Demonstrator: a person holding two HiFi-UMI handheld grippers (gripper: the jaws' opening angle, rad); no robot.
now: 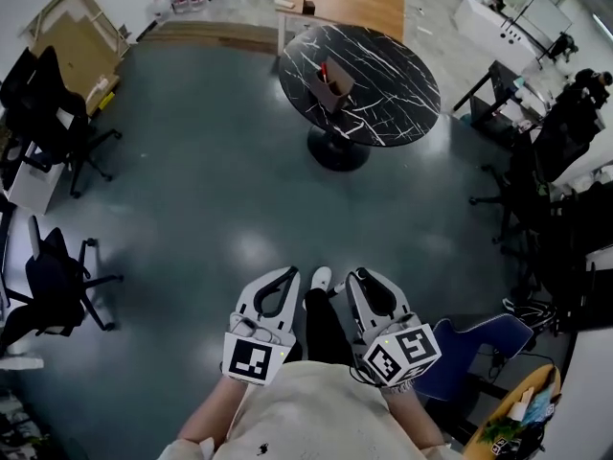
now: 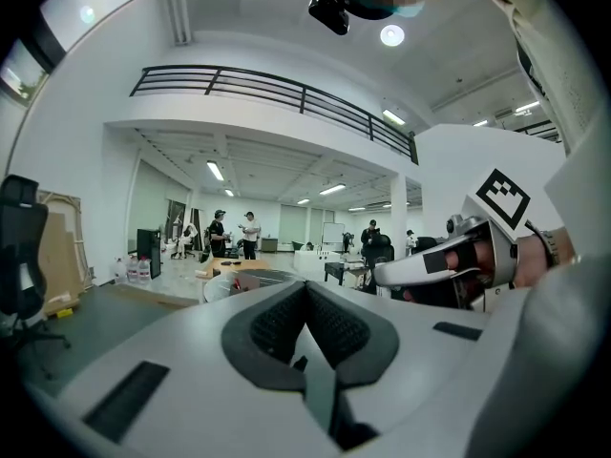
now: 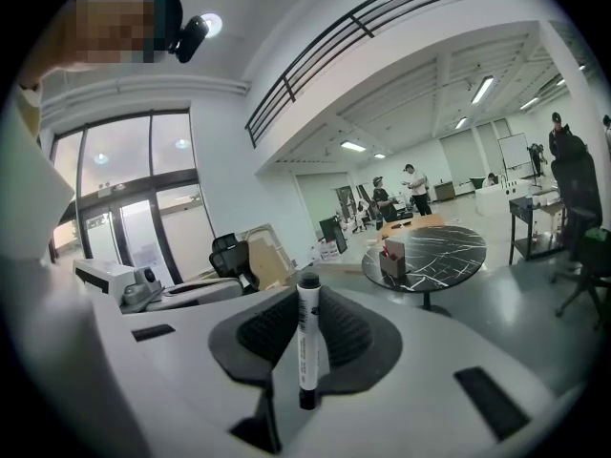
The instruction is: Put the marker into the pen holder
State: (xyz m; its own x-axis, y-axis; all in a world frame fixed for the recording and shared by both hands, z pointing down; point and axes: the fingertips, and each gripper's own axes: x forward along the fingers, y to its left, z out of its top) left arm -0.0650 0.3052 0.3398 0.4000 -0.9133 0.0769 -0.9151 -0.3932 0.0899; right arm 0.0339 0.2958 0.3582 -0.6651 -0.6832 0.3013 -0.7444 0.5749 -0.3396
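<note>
A white marker with a black cap stands upright between the jaws of my right gripper, which is shut on it. The pen holder, a small brown box with pens in it, stands on a round black marble table several steps ahead. In the head view the pen holder sits near the left side of that table. Both grippers are held close to the body: the left gripper and the right gripper side by side. The left gripper has its jaws together with nothing between them.
Grey floor lies between me and the table. Black office chairs stand at the left, more dark chairs at the right, a blue chair near my right side. A wooden table stands behind the marble one. People stand far off.
</note>
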